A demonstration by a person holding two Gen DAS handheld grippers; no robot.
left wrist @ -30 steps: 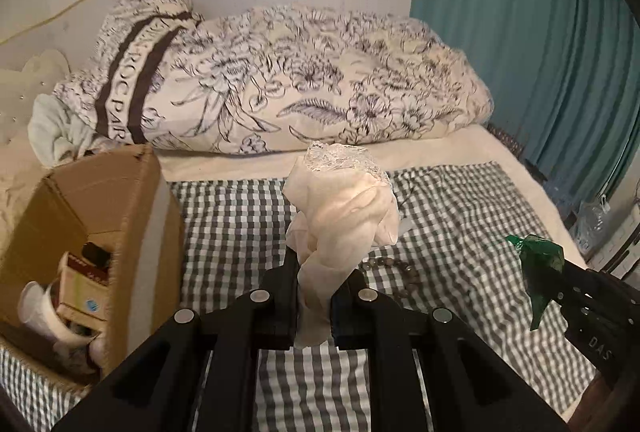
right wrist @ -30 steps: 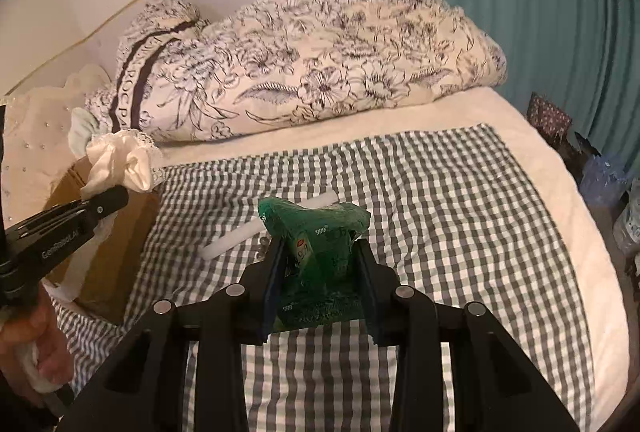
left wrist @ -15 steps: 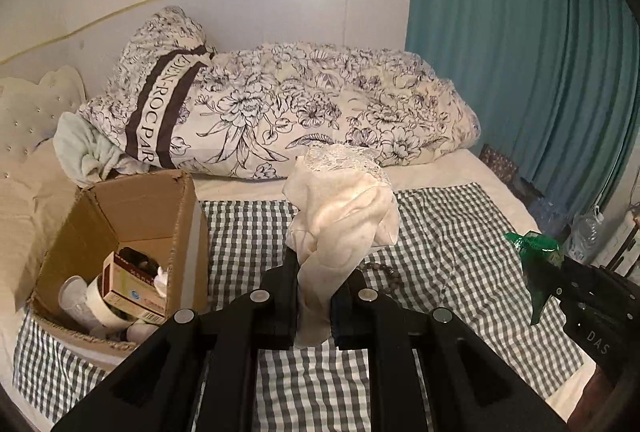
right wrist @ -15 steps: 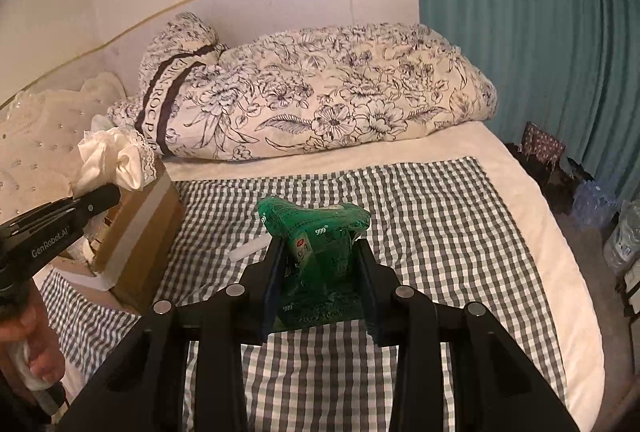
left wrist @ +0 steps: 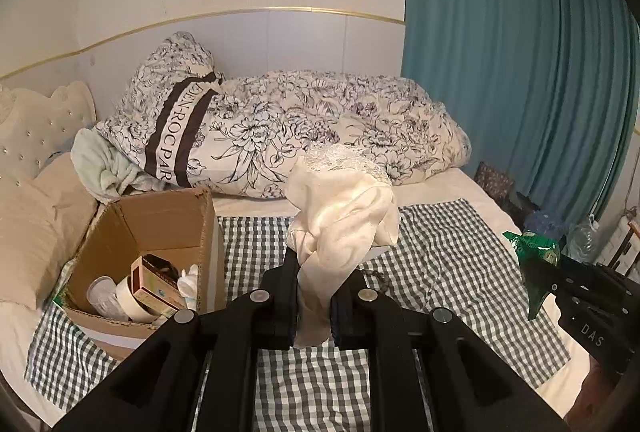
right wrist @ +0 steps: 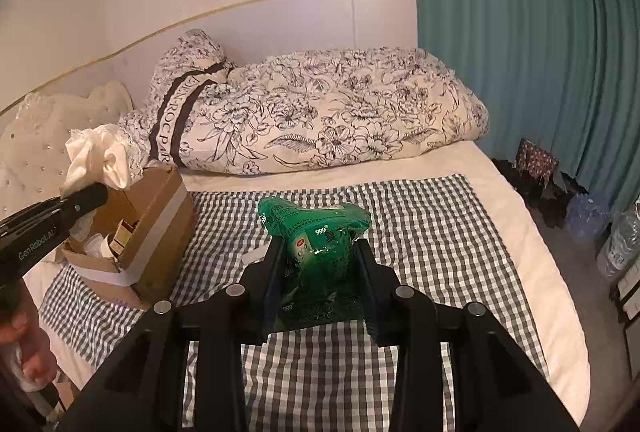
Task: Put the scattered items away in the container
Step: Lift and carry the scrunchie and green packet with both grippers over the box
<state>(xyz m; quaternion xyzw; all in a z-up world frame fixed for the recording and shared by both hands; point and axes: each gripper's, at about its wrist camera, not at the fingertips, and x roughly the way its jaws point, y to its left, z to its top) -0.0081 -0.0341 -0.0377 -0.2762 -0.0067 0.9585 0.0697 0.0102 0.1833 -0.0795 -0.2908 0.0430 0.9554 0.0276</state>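
My left gripper (left wrist: 314, 272) is shut on a cream cloth with a lace edge (left wrist: 344, 216), held in the air above the checked blanket. The cardboard box (left wrist: 120, 232) stands open at the lower left of that view, with a roll of tape, a small carton and other items inside. My right gripper (right wrist: 320, 252) is shut on a crumpled green packet (right wrist: 316, 236), also lifted off the bed. In the right wrist view the left gripper (right wrist: 90, 198) with the cloth (right wrist: 100, 156) hangs at the near side of the box (right wrist: 156, 216). A white stick (right wrist: 254, 256) lies on the blanket behind the packet.
A rolled floral duvet (left wrist: 280, 136) lies across the back of the bed, a cream pillow (left wrist: 36, 224) and tufted headboard at the left. Teal curtains (left wrist: 520, 72) hang on the right, with bags and bottles on the floor. A bead string (left wrist: 376, 275) lies on the checked blanket (left wrist: 448, 244).
Both grippers have risen and drawn back from the bed with their loads. The box's open inside has come into the left wrist view.
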